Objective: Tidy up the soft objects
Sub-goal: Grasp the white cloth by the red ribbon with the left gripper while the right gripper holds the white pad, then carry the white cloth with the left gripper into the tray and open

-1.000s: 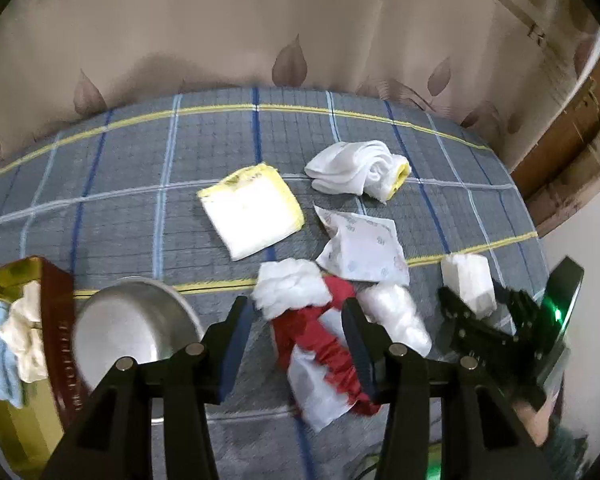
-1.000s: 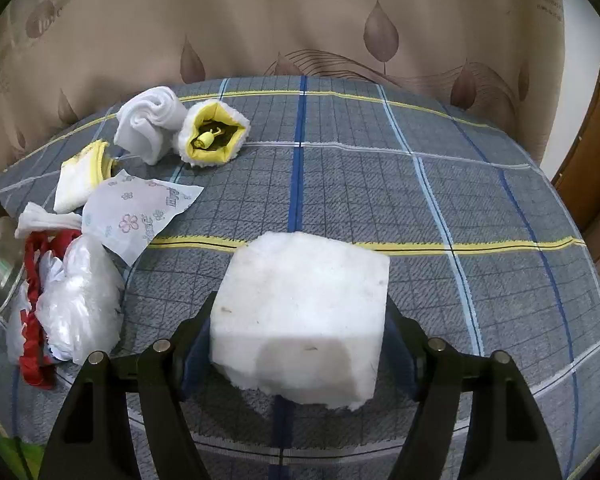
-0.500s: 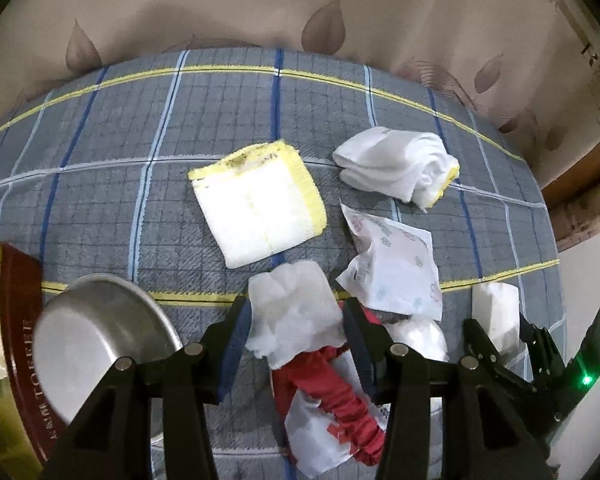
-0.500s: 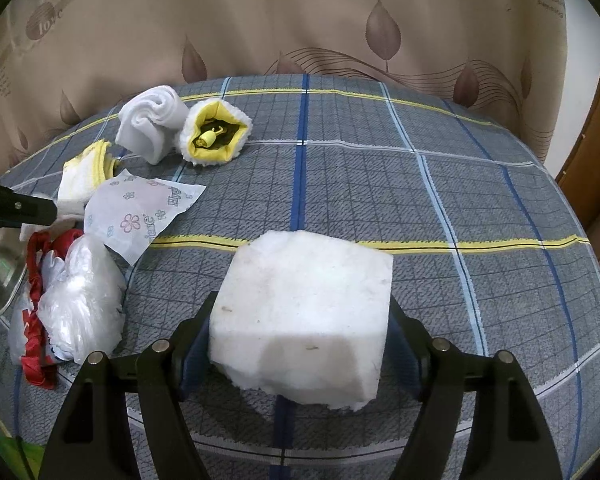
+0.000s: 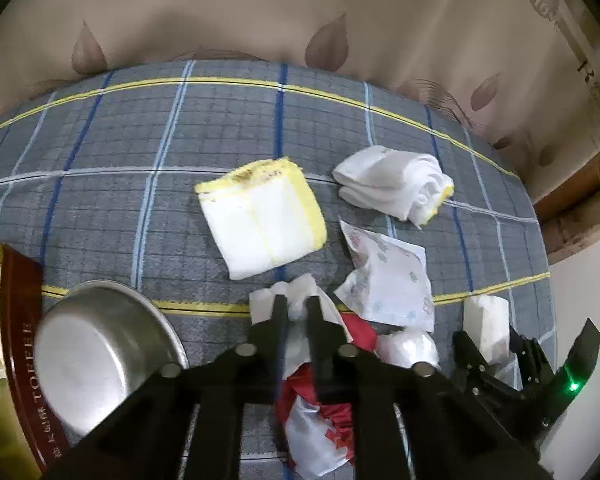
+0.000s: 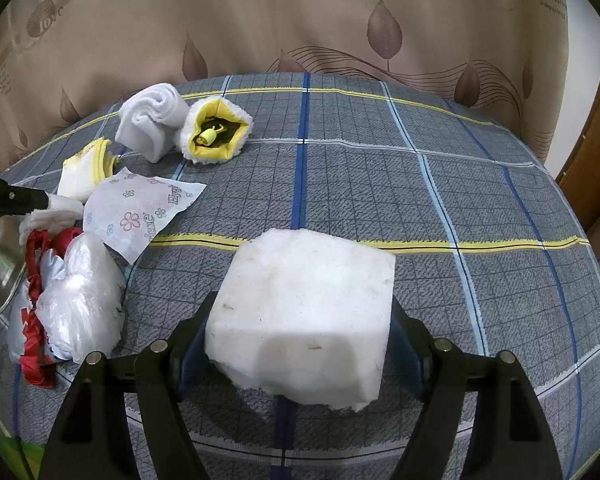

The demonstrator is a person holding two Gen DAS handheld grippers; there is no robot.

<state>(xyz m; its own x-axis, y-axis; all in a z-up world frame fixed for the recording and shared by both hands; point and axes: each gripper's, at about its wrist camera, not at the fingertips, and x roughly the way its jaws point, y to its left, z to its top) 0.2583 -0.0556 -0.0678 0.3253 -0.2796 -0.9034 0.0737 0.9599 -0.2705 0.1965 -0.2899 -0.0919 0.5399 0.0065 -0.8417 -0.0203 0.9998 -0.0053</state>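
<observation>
A crumpled white tissue wad [image 5: 300, 290] lies on the plaid tablecloth [image 5: 140, 152], and my left gripper [image 5: 296, 306] is shut on it, pinching it between both fingers. Under the wad lies a red and white plastic bag [image 5: 320, 432]. My right gripper [image 6: 300, 320] is shut on a white foam block [image 6: 304, 304], its pads against both sides of the block, low over the cloth. The left wrist view shows that block [image 5: 484, 316] at the lower right. The left gripper's finger [image 6: 12, 200] shows at the left edge of the right wrist view.
A yellow-edged white cloth [image 5: 264, 220], a rolled white cloth [image 5: 392, 186], a floral tissue packet [image 5: 388, 276] and a clear plastic bag [image 5: 408, 344] lie around. A steel bowl [image 5: 96, 356] and a tin box [image 5: 20, 340] holding cloths sit at the left. A curtain hangs behind.
My left gripper came forward and down over the white tissue wad and shut on it. The right gripper and its foam block stayed put.
</observation>
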